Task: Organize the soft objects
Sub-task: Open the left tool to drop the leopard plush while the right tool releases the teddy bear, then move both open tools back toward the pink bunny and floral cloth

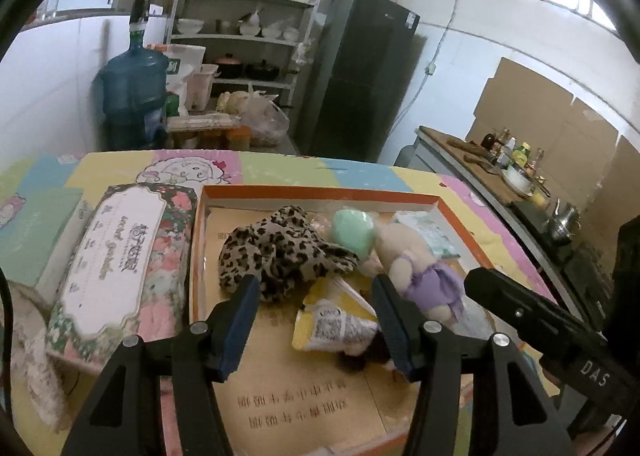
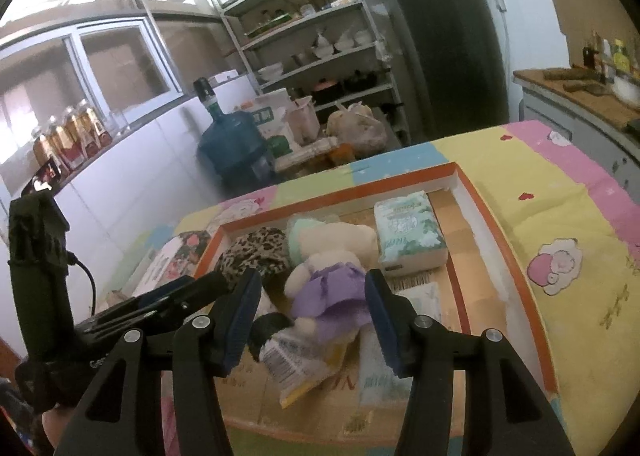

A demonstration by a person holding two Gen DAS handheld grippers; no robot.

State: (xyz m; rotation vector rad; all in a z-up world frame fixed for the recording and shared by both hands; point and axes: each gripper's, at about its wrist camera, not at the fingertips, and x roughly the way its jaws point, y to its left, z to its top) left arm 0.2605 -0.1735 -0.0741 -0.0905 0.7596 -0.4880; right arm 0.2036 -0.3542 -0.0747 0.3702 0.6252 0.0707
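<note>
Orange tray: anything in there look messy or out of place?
Yes. In the orange tray, the plush doll lies sprawled over the yellow packet, and the leopard cloth is bunched; only the tissue pack sits flat.

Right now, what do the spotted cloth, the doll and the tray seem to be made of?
Spotted cloth: thin woven fabric, matte, crumpled in folds.
Doll: plush, fuzzy cream pile, purple cloth dress.
Tray: probably cardboard, with an orange-printed rim.

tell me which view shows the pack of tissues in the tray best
The right wrist view. There the pack of tissues lies whole and unobstructed at the far right of the orange-rimmed tray. In the left wrist view only part of it shows, mostly hidden behind the plush toy.
</note>
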